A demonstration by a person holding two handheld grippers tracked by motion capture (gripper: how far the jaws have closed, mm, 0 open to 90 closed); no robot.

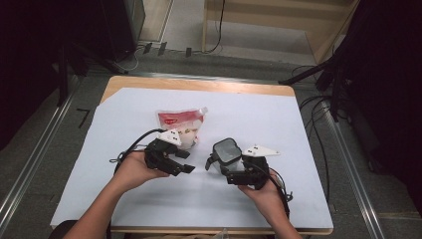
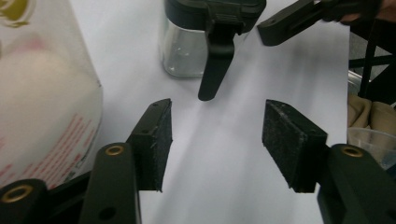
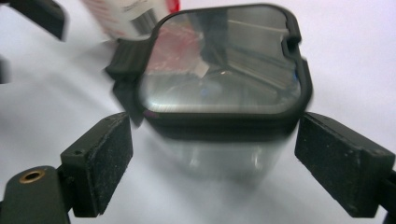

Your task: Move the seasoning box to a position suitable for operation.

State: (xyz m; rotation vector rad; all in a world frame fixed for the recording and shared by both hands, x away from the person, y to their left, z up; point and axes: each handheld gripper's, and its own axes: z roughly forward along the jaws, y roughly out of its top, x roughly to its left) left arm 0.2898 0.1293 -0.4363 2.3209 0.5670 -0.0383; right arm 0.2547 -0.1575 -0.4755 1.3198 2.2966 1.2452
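Observation:
A clear square jar [image 1: 227, 152] with a black lid and a hanging black flap stands on the white sheet, right of centre. My right gripper [image 1: 231, 167] is open, its pads on either side of the jar [image 3: 219, 93] with a gap showing at the left pad. A clear pouch [image 1: 180, 124] with a red label and white contents lies behind the left hand. My left gripper [image 1: 188, 162] is open and points right toward the jar [image 2: 187, 51]. Nothing is between its pads [image 2: 154, 140], and the pouch [image 2: 42, 102] lies to its left.
A white sheet [image 1: 149, 199] covers the wooden table [image 1: 199, 83]. Cables trail from both grippers and along the floor at the right. Dark stands flank the table. A clear cup rim [image 2: 371, 140] shows at the right edge of the left gripper view.

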